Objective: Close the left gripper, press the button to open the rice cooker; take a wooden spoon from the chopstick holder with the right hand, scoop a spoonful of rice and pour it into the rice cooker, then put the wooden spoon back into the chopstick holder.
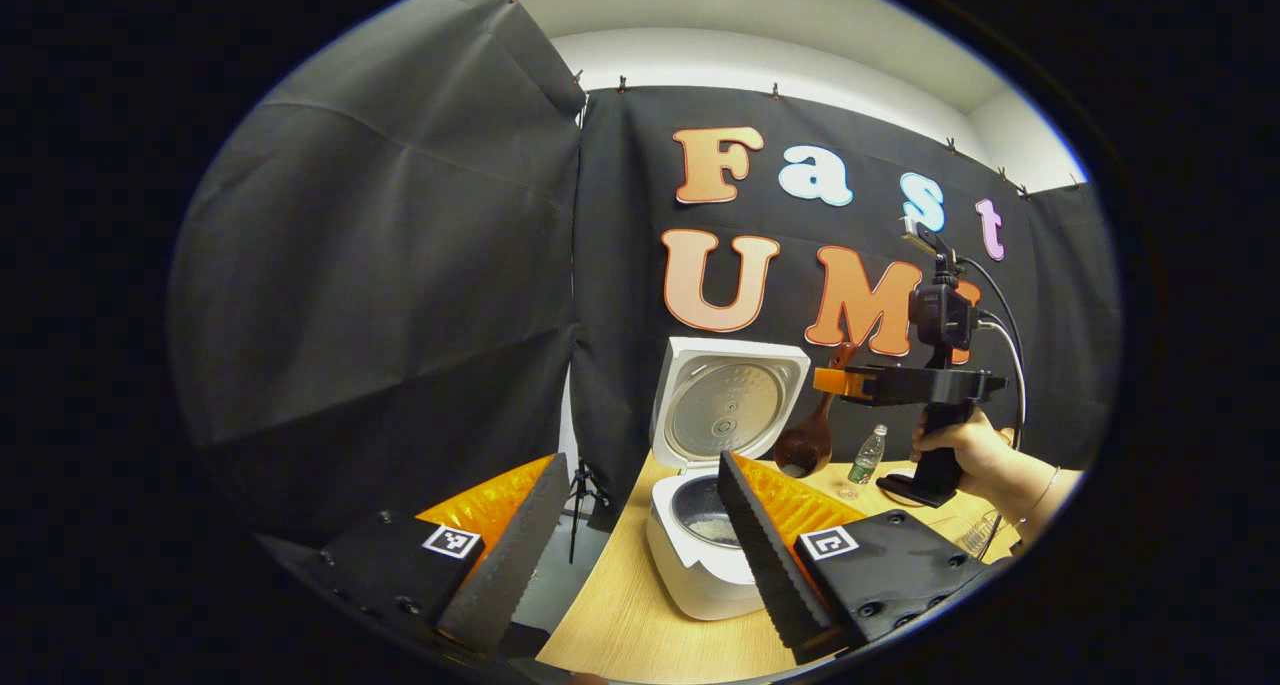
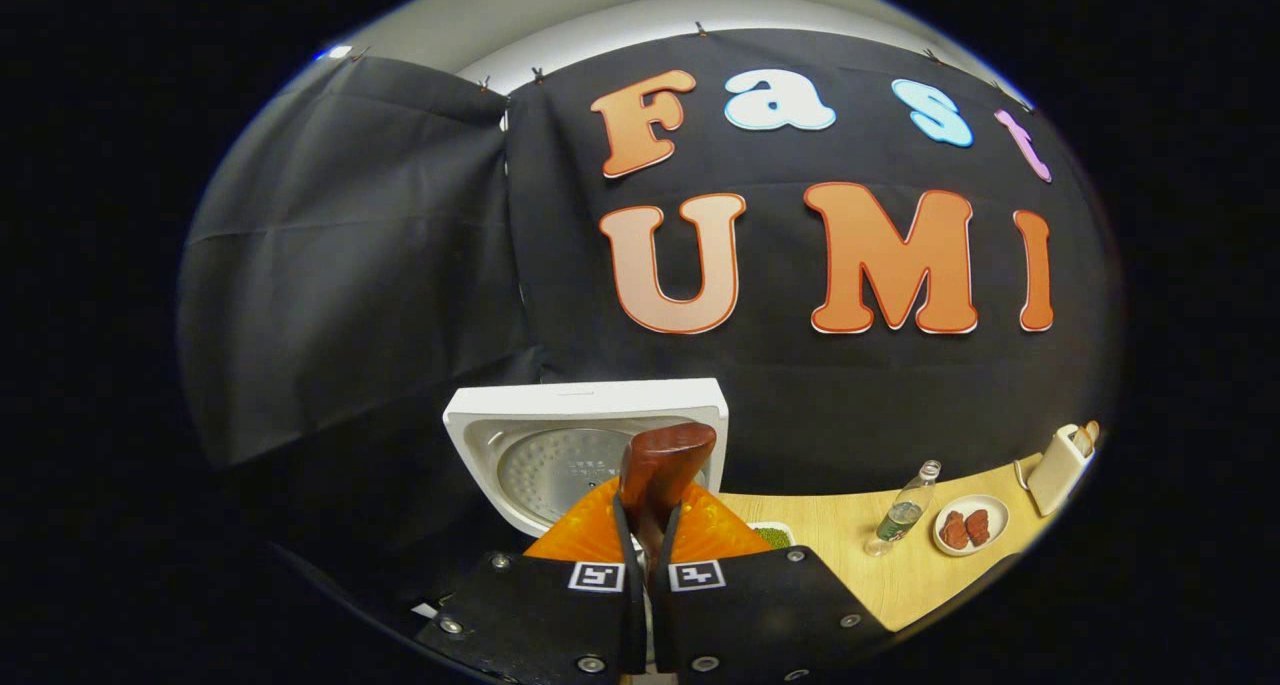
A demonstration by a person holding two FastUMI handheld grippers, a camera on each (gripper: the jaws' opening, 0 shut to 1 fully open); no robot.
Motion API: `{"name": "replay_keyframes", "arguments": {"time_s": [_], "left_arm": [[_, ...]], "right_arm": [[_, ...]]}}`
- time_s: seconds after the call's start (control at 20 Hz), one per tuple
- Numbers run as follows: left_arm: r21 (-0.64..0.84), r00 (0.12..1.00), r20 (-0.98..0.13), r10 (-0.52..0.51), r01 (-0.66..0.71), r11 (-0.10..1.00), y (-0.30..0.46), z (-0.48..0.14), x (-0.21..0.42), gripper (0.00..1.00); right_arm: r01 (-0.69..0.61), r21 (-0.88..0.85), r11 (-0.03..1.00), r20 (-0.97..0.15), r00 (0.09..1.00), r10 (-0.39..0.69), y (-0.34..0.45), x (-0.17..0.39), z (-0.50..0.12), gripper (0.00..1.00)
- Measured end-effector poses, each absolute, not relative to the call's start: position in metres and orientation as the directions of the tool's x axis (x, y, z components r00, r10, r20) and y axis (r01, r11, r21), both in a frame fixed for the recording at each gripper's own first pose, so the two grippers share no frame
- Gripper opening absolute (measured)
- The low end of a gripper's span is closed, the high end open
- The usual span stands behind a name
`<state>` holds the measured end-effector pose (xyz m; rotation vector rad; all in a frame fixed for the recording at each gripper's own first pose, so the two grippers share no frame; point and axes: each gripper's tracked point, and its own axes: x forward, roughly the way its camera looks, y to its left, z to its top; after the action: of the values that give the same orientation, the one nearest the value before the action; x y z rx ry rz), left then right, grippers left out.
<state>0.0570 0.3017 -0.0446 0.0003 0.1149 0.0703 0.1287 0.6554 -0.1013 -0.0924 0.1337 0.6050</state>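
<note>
Right gripper (image 2: 645, 555), seen along its own fingers in the right gripper view: the two jaws are nearly together and pinch the handle of one wooden spoon (image 2: 660, 470), which stands up between them. Left gripper (image 1: 630, 555), in the left gripper view: jaws spread wide, holding nothing.

Counted items: one rice cooker (image 1: 700, 555), lid (image 1: 725, 405) raised upright, standing at the table's (image 1: 640, 615) left edge, with pale rice visible in its pot; one wooden spoon; one plastic bottle (image 2: 903, 515); one small plate (image 2: 968, 527) bearing two reddish pieces; one pale holder (image 2: 1060, 470) at the far right corner of the table, its contents too small to tell.

Left gripper view adds the right gripper from the side, held by a hand (image 1: 965, 455), with the spoon hanging bowl-down above the table just right of the cooker and near the bottle. Right gripper view adds the plate, the holder, and a small dish of something green (image 2: 772, 535) just behind the finger.
</note>
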Motion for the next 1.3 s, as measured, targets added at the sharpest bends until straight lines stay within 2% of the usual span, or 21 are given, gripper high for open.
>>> {"name": "replay_keyframes", "arguments": {"time_s": [0.4,0.75,1.0,1.3], "left_arm": [[0.008,0.99,-0.119,0.076,-0.076,0.997,0.3,-0.046,0.059,1.0],[0.01,0.99,-0.112,0.084,-0.083,0.997,0.295,-0.039,0.059,1.0],[-0.002,0.993,-0.096,0.063,-0.064,0.998,0.279,-0.031,0.059,1.0],[-0.004,0.995,-0.092,0.027,-0.027,1.0,0.247,-0.031,0.07,1.0]], "right_arm": [[-0.617,-0.191,0.763,-0.153,0.787,0.598,0.665,0.114,-0.114,0.02],[-0.626,0.017,0.78,-0.146,0.77,0.621,0.647,0.115,-0.097,0.02],[-0.566,0.153,0.81,-0.142,0.799,0.585,0.59,0.124,-0.073,0.02],[-0.439,0.151,0.886,-0.132,0.879,0.458,0.469,0.142,-0.061,0.02]]}}
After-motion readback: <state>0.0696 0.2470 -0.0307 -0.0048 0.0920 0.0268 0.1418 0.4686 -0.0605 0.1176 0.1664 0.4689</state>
